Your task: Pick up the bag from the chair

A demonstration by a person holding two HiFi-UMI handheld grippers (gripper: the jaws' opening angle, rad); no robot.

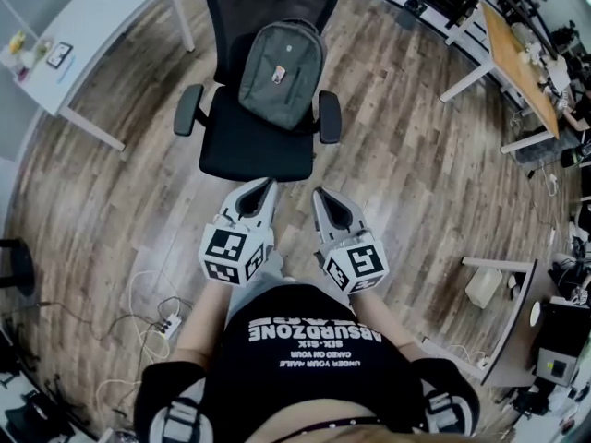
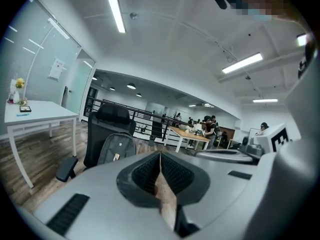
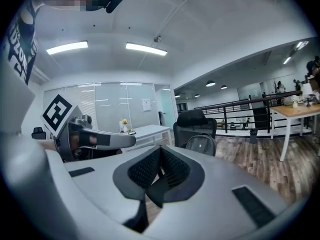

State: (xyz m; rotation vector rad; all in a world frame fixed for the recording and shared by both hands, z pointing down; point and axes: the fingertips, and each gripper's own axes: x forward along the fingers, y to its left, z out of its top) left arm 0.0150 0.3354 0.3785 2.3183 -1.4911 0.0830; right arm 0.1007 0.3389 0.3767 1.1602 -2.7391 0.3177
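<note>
Gray backpack [image 1: 282,72] sits propped against the backrest of the black office chair [image 1: 254,146], dead ahead of the left gripper [image 1: 266,188] and right gripper [image 1: 321,197], both clamped shut on nothing and about equally far off.

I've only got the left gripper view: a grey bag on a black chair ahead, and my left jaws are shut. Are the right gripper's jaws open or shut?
Observer: Shut. The right gripper view shows the right gripper with nothing between its jaws.
Operator: Where are both grippers relative to the seat?
Observer: In the head view the left gripper and the right one are side by side. Their tips show at the front edge of the chair, short of the bag leaning on the backrest.
Operator: Anything on the floor nearby?
Observer: A power strip with cables lies on the floor to the person's left.
</note>
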